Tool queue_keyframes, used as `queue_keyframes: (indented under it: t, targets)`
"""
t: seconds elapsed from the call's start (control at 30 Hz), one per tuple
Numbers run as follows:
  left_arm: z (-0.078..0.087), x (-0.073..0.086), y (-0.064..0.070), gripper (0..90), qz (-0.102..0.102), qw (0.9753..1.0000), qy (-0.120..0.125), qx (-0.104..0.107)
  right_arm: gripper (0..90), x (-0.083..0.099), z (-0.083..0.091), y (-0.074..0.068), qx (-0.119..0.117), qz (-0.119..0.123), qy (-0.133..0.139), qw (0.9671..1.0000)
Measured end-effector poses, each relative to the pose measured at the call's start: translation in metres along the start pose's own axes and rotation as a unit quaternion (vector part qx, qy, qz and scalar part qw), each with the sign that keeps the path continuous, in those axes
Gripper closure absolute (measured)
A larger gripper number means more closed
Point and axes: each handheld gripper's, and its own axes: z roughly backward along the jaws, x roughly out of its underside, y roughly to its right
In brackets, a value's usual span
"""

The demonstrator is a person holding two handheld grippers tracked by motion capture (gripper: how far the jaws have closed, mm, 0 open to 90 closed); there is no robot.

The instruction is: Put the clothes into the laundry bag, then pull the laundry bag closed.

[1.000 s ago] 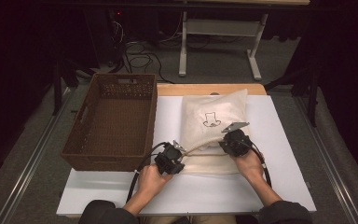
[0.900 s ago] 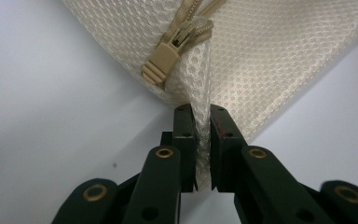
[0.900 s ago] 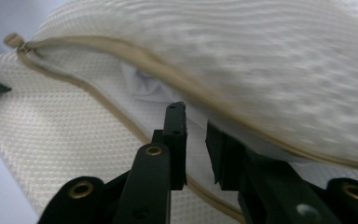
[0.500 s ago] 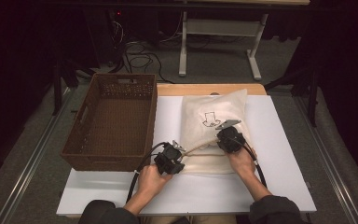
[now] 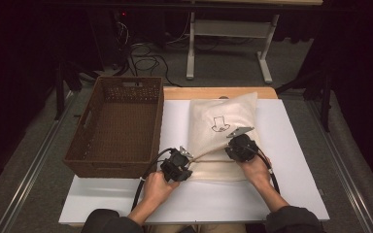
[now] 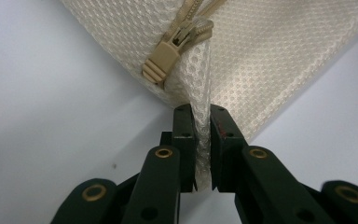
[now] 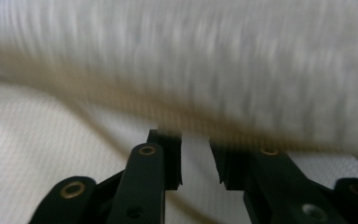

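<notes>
Cream mesh zip bag point(image 5: 223, 131), lying on the white tabletop point(image 5: 296, 145): my left tool point(image 6: 200, 140) clamps its near corner, zipper pull point(image 6: 168, 56) at eleven o'clock; right tool point(image 7: 195, 158), jaws apart, hovers nearer along the zipper.

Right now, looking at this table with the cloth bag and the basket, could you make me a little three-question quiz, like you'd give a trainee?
1. True or false: the left hand-held gripper is clamped on a corner of the mesh bag.
2. Multiple choice: where does the brown basket stand? A) on top of the bag B) beside the bag, on the left part of the white board C) on the floor.
3. Fill in: close to the jaws of the left hand-held gripper sits the bag's beige ____ pull.

Key: 1 true; 2 B; 3 zipper.
</notes>
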Motion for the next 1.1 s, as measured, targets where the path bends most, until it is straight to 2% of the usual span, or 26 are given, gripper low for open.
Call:
queue_keyframes:
  t: [0.03, 0.23, 0.37, 0.5, 0.63, 0.7, 0.83, 1.07, 1.1]
  targets:
    - [0.000, 0.000, 0.000, 81.5, 0.001, 1.0000, 0.001, 0.000, 72.2, 0.004, 0.004, -0.002, -0.002, 0.015, -0.001, 0.9999]
    - [0.000, 0.002, 0.001, 79.5, 0.008, 0.9999, 0.010, 0.001, 68.1, 0.024, 0.018, -0.003, -0.018, 0.017, -0.008, 0.9997]
    - [0.000, 0.002, 0.003, 78.6, 0.001, 1.0000, 0.008, -0.005, 66.0, 0.037, 0.025, -0.001, -0.011, 0.020, -0.015, 0.9996]
    - [0.000, 0.003, 0.004, 78.5, 0.003, 0.9999, 0.010, -0.010, 65.3, 0.049, 0.029, 0.001, -0.018, 0.005, -0.009, 0.9998]
    - [0.000, 0.002, 0.004, 78.7, 0.003, 0.9999, 0.008, -0.008, 65.7, 0.062, 0.033, 0.007, -0.010, -0.001, -0.012, 0.9999]
    - [0.000, 0.002, 0.005, 79.0, 0.003, 0.9999, 0.009, -0.010, 65.6, 0.069, 0.035, 0.011, -0.011, -0.015, -0.010, 0.9998]
    - [0.001, 0.003, 0.006, 79.6, -0.001, 0.9999, 0.008, -0.014, 63.9, 0.077, 0.035, 0.013, -0.011, -0.028, -0.004, 0.9996]
    - [0.002, 0.002, 0.010, 81.3, -0.007, 1.0000, -0.002, 0.001, 69.9, 0.087, 0.030, 0.015, 0.008, -0.023, -0.023, 0.9994]
    - [0.002, 0.002, 0.014, 81.4, -0.013, 0.9999, -0.007, 0.004, 72.1, 0.091, 0.030, 0.020, 0.000, -0.037, -0.019, 0.9991]
